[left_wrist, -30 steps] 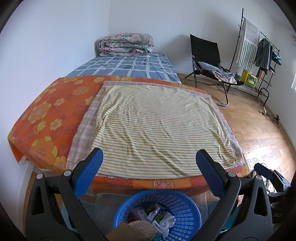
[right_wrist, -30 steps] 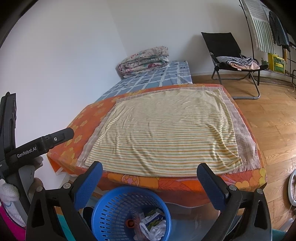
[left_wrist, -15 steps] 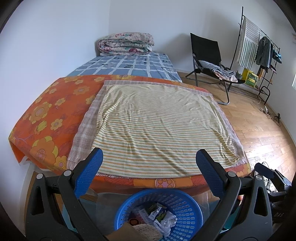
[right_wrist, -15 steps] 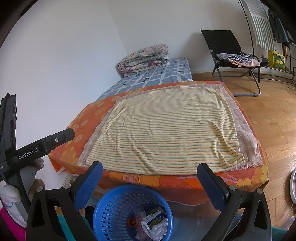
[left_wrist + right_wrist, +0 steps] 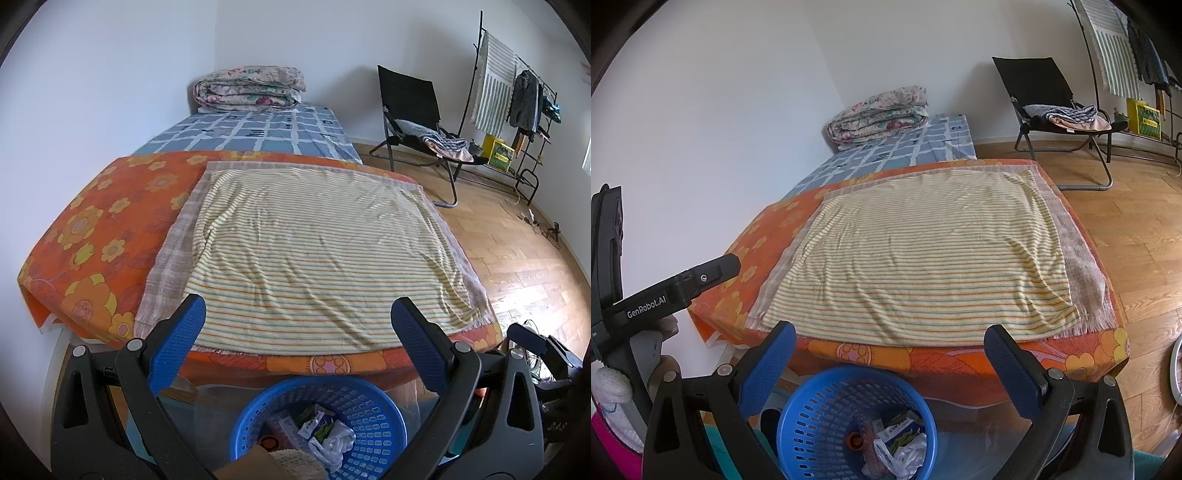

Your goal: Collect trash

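A blue plastic basket point(image 5: 373, 424) stands on the floor at the foot of the bed and holds crumpled wrappers and a white plastic bag point(image 5: 325, 435). My left gripper point(image 5: 295, 314) hovers above it, open, with nothing between its blue pads. In the right wrist view the same basket point(image 5: 816, 402) shows wrappers point(image 5: 897, 439) and a small orange cap inside. My right gripper point(image 5: 890, 336) is also open and empty above the basket. The left gripper's body point(image 5: 676, 291) shows at the left edge of that view.
A bed point(image 5: 92, 229) with an orange flowered cover carries a flat striped cloth point(image 5: 314, 251) and a folded quilt point(image 5: 251, 88) at the far end. A black folding chair point(image 5: 417, 110) and a clothes rack point(image 5: 517, 92) stand on the wooden floor to the right.
Both views have shifted slightly, with the basket sitting a little lower in frame. Both grippers stay open and empty.
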Motion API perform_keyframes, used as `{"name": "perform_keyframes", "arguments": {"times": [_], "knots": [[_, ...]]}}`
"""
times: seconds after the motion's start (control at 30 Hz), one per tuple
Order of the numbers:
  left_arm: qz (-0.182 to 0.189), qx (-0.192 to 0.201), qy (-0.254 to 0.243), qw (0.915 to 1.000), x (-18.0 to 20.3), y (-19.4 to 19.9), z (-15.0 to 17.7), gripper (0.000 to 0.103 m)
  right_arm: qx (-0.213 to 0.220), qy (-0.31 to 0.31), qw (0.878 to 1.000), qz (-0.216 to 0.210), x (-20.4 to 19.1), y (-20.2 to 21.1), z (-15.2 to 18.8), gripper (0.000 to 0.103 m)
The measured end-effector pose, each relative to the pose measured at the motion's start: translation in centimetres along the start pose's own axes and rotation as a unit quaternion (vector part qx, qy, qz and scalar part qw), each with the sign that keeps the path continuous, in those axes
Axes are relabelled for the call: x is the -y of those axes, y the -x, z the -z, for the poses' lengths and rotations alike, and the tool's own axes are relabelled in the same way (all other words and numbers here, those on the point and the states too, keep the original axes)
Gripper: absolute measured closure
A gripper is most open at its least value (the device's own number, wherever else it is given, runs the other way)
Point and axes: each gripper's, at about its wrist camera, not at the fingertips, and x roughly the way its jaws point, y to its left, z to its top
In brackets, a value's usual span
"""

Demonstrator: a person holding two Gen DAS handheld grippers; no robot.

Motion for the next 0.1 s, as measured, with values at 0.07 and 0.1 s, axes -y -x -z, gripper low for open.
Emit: {"name": "perform_keyframes", "arguments": {"times": [0.07,0.1], "knots": [[0.001,0.0,-0.001,1.0,-0.03,0.01,-0.07,0.001,0.0,0.0,1.0,0.0,0.02,-0.01,-0.01,0.0],[0.003,-0.002,-0.001,1.0,0.0,-0.05,-0.1,0.001,-0.001,-0.001,1.0,0.0,0.02,-0.03,0.0,0.0]]}}
